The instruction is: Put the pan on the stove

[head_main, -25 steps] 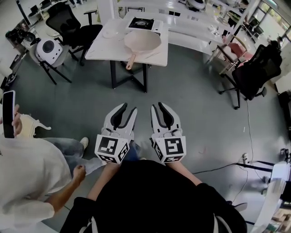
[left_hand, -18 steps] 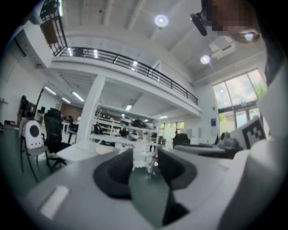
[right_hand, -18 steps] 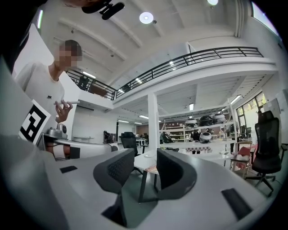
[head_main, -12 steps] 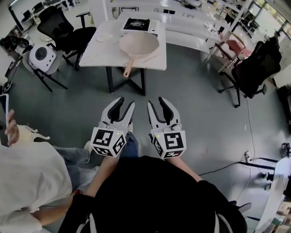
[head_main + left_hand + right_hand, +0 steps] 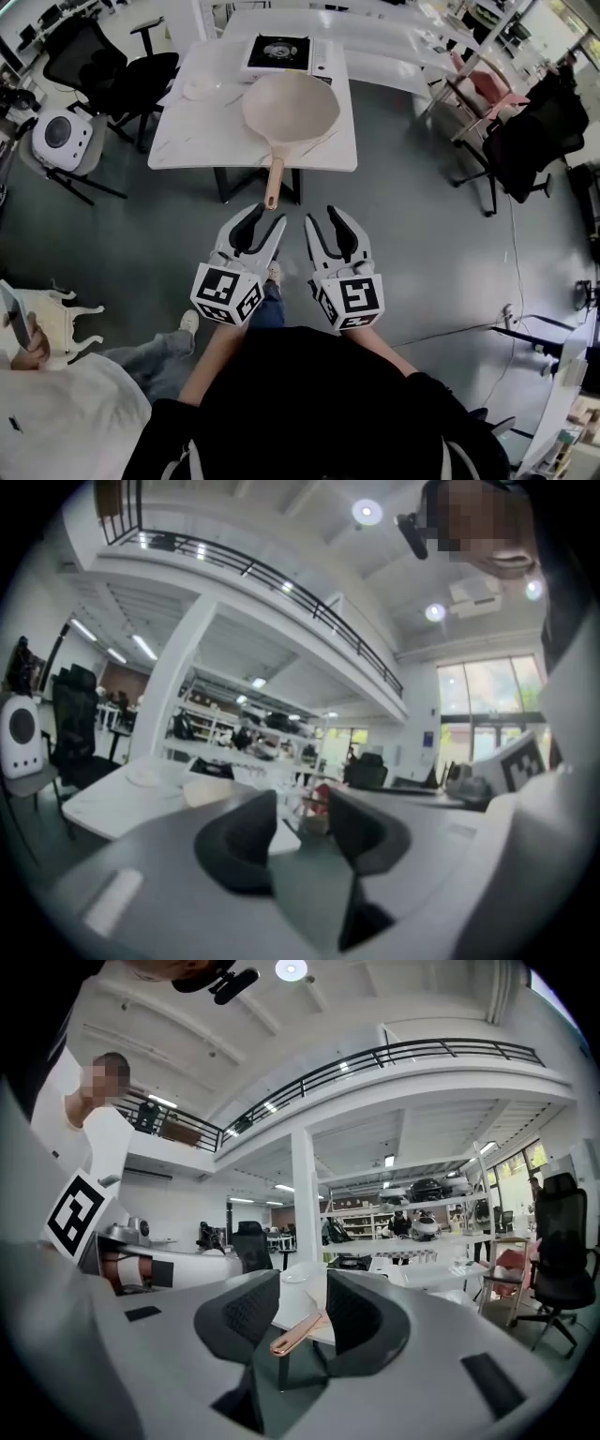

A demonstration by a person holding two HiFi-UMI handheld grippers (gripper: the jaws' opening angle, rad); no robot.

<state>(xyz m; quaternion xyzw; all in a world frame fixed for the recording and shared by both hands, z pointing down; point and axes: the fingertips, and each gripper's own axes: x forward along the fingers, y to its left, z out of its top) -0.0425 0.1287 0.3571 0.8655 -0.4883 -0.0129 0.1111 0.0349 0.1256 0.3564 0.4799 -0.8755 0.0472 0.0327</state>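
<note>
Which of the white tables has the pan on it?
The nearest white table: the beige pan lies on it in front of the portable stove, its handle sticking out over the near edge. The farther tables hold no pan.

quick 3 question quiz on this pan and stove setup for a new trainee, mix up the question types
1. True or false: the pan already sits on the stove.
2. Where does the pan's handle point?
A. out over the near edge of the table
B. toward the stove
C. toward the black chair
3. Fill in: in the head view, the small white dish lies to the pan's ___.

Key: 1 false, it rests on the table in front of the stove; 2 A; 3 left.
</note>
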